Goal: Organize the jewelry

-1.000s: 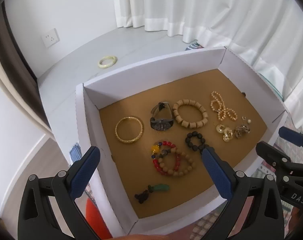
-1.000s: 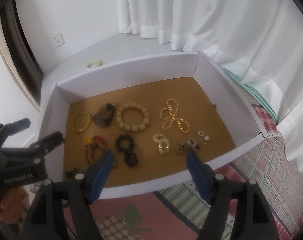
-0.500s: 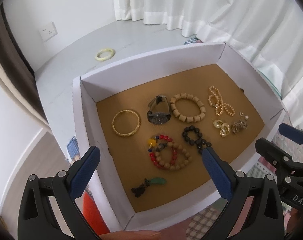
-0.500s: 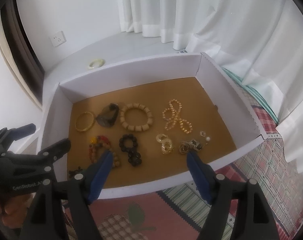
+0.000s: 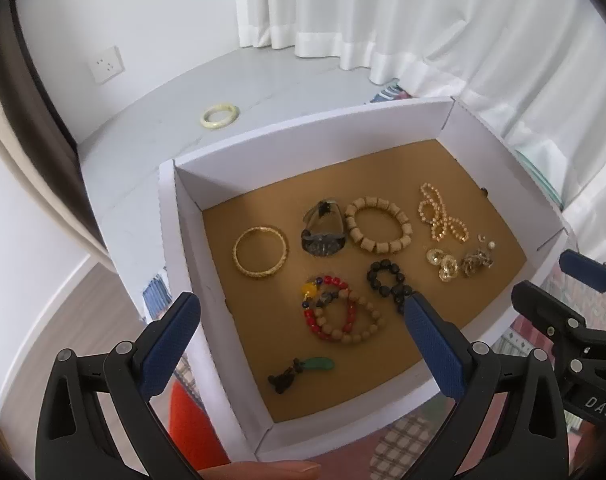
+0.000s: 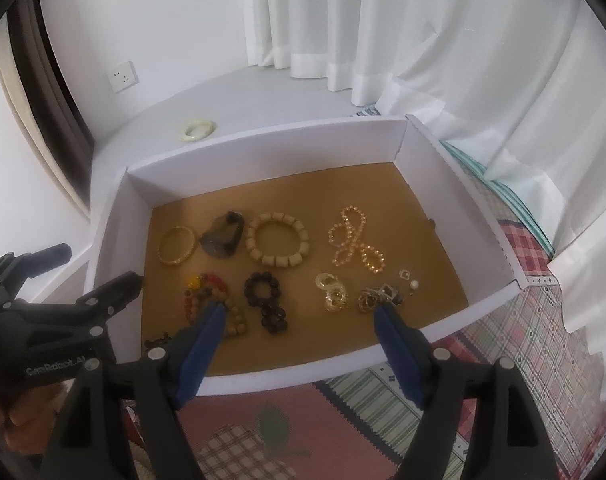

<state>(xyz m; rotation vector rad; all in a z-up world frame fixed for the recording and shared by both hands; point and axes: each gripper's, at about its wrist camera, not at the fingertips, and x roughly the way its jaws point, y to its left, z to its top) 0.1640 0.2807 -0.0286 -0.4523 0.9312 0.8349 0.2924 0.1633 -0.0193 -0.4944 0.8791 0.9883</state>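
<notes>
- Jewelry lies loose on the brown floor of a white box (image 5: 171, 216): gold bangle (image 5: 260, 257), wooden bead bracelet (image 5: 378, 230), black bead bracelet (image 5: 389, 280).
- My left fingers (image 5: 303, 344) stand spread over the box's near corner, pinching nothing.
- My right fingers (image 6: 301, 344) are spread too, hovering empty above the front wall.
- Pale bangle (image 5: 219, 115) rests outside, on the grey ledge.

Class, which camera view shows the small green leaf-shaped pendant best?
The left wrist view: the small green leaf-shaped pendant lies unobstructed near the box's front wall. In the right wrist view only its dark beaded end shows; the green part is hidden.
</notes>
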